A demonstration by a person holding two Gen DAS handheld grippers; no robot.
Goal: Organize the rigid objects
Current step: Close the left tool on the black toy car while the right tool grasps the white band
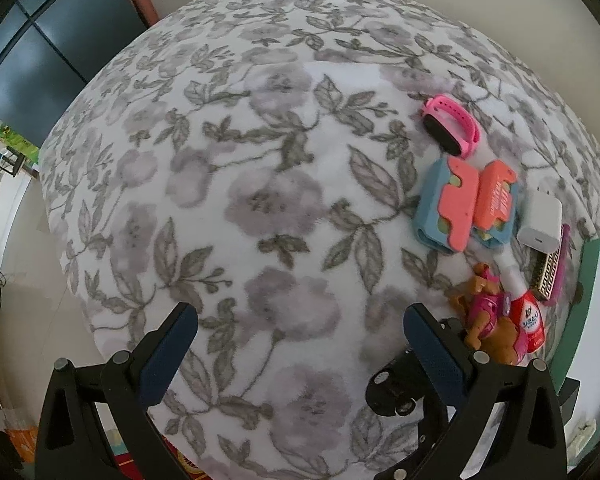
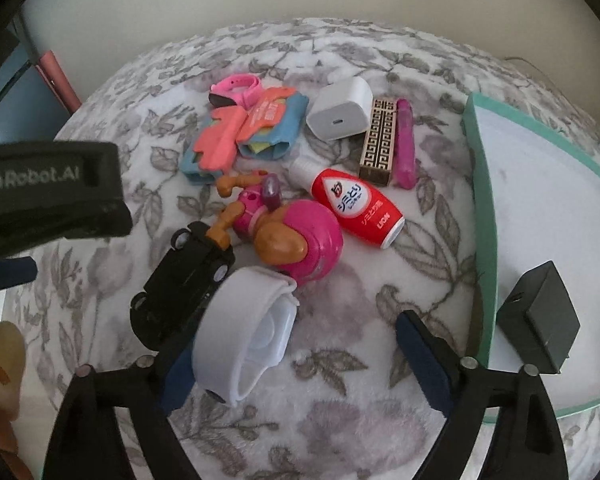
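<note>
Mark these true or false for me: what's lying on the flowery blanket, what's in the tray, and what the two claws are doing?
1. A dark charger sits in the green tray. True.
2. The red bottle stands upright. False: it lies on its side on the blanket.
3. The left claw grips the pink watch. False: it is open over bare blanket, and the watch lies far off.
4. The white band lies between the right claw's open fingers. True: it is close to one finger, clear of the other.
5. The white charger lies beside a patterned box. True.
6. The black car is in the tray. False: it is on the blanket.
</note>
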